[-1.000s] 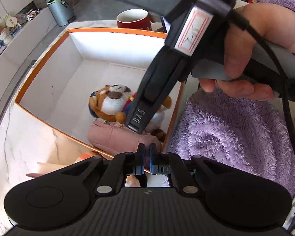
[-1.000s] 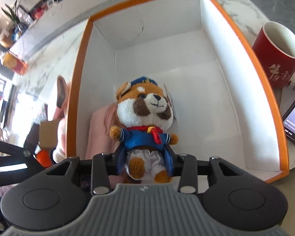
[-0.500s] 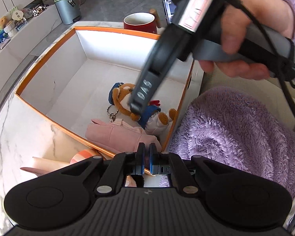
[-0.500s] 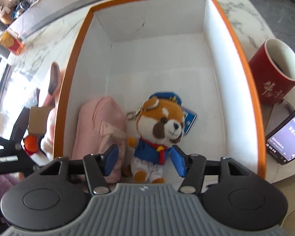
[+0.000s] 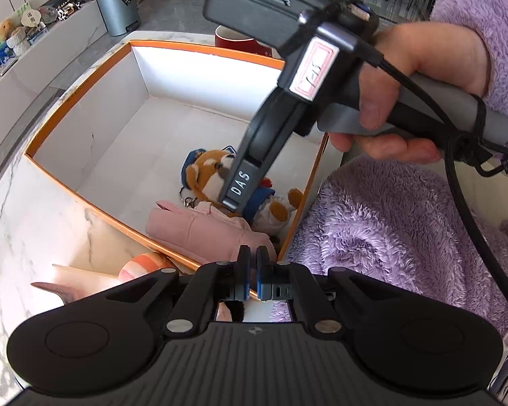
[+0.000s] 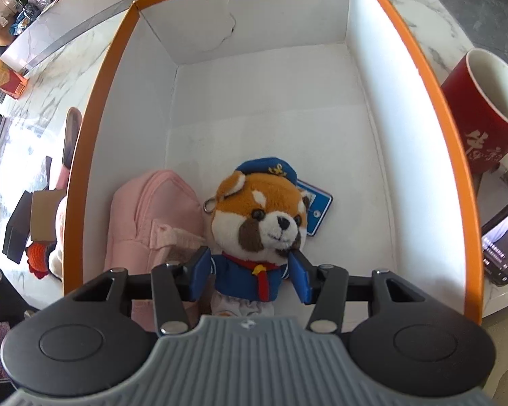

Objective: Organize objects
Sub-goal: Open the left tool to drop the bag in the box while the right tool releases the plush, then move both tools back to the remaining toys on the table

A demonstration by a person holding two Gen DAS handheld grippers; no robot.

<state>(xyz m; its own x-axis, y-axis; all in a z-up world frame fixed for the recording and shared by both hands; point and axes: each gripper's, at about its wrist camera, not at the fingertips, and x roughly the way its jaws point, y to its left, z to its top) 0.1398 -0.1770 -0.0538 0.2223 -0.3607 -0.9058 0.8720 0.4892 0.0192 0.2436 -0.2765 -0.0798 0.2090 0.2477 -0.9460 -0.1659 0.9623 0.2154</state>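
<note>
Marble counter (image 6: 67,67) is carrying an orange-rimmed box (image 6: 94,108), where the plush toy (image 6: 257,223) is lying beside a pink backpack (image 6: 152,216). Right gripper (image 6: 250,272) has just been closing, its open jaws flanking the toy's body without pressing; lifting now risks snagging the toy and dragging it up. Left gripper (image 5: 250,272) is sitting shut and empty near the box's rim.

Plush toy (image 6: 260,223) and backpack (image 6: 152,223) side by side in box (image 6: 440,108); mug (image 6: 481,115) outside, beside box.

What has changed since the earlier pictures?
The right gripper let the plush toy go: held upright before, it now lies on the box floor beside the pink backpack. The jaws opened, then have just been closing a little, the toy between them, not gripped. Unchanged: left gripper shut, backpack, red mug.
</note>
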